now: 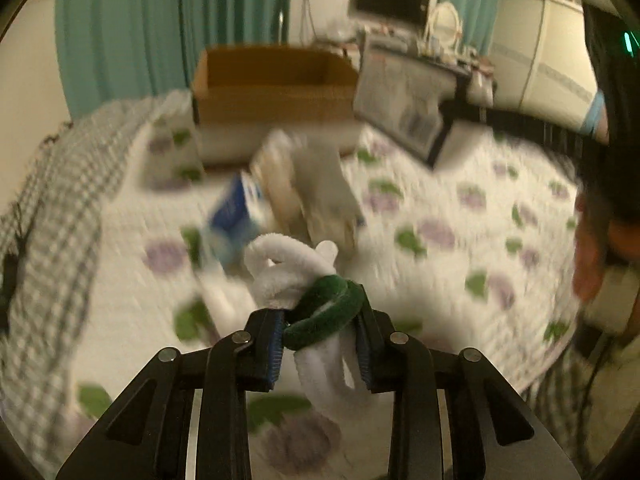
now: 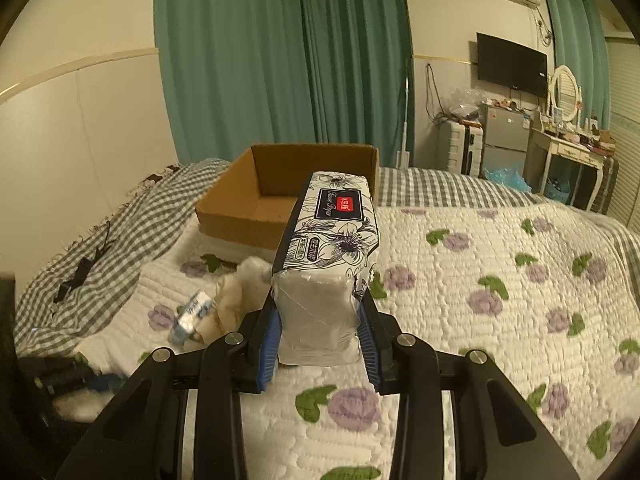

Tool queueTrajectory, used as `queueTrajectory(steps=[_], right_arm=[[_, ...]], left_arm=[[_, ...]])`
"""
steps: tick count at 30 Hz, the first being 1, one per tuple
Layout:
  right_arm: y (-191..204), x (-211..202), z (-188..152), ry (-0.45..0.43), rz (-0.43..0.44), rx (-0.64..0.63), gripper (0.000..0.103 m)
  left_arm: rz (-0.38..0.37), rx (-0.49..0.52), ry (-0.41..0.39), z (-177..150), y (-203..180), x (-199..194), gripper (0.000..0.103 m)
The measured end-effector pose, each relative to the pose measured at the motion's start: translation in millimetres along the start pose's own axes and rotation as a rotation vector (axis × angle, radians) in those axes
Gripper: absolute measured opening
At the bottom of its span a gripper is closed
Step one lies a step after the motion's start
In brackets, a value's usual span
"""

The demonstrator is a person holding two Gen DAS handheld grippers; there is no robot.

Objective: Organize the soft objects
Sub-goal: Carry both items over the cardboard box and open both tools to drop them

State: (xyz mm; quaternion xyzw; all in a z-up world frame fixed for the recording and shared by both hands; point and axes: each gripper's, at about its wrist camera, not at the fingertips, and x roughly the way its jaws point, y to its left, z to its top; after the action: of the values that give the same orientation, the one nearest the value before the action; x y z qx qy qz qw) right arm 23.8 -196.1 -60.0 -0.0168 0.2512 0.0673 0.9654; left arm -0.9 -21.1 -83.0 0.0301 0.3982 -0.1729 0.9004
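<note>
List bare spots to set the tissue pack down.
Free: inside the cardboard box, and the open floral quilt right of the tissue pack. Crowded: left of the pack, where the small blue packet and cream cloths lie.

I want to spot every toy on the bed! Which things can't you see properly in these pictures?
- Left wrist view: the pile on the bed is motion-blurred; I cannot name the items.
- Right wrist view: the tissue pack held by the right gripper hides part of the cardboard box floor.
- Left wrist view: the white and green bands in the left gripper are partly covered by its fingers.
</note>
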Motion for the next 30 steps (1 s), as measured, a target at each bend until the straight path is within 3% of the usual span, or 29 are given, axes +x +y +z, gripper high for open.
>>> queueTrajectory(steps=[10, 16, 21, 23, 24, 25, 27, 30], right_arm=[[3.3, 26.6, 89.9, -0.107, -0.001, -0.108, 0.035], [-1.8, 89.9, 118.5, -0.096, 0.021, -0.102, 0.035], [-10.0, 143.6, 115.8, -0.043, 0.016, -0.077, 0.035], [-15.2, 158.6, 111.8, -0.02, 0.01, -0.058, 0.038], [-16.6, 163.5, 109.8, -0.016, 0.003, -0.055, 0.046], [-17.3, 165.0, 108.9, -0.017, -0.003, -0.057, 0.063], [-20.0, 162.8, 107.8, -0.04, -0.026, -0.054, 0.081], [-22.2, 149.9, 110.4, -0.062, -0.034, -0.039, 0.081]], left_arm=[[0.065, 0.024, -0.232, 129.1, 29.0, -8.5, 0.029], [0.123, 0.031, -0.223, 188.4, 43.5, 46.1, 0.029], [0.143, 0.037, -0.182, 205.0, 58.3, 94.5, 0.035], [0.163, 0.045, -0.164, 204.9, 62.4, 112.0, 0.035], [0.175, 0.048, -0.162, 204.4, 64.4, 118.7, 0.035], [0.187, 0.051, -0.165, 203.9, 66.0, 123.4, 0.038], [0.203, 0.058, -0.153, 204.0, 67.5, 133.1, 0.048], [0.21, 0.058, -0.163, 203.6, 67.9, 133.7, 0.058]])
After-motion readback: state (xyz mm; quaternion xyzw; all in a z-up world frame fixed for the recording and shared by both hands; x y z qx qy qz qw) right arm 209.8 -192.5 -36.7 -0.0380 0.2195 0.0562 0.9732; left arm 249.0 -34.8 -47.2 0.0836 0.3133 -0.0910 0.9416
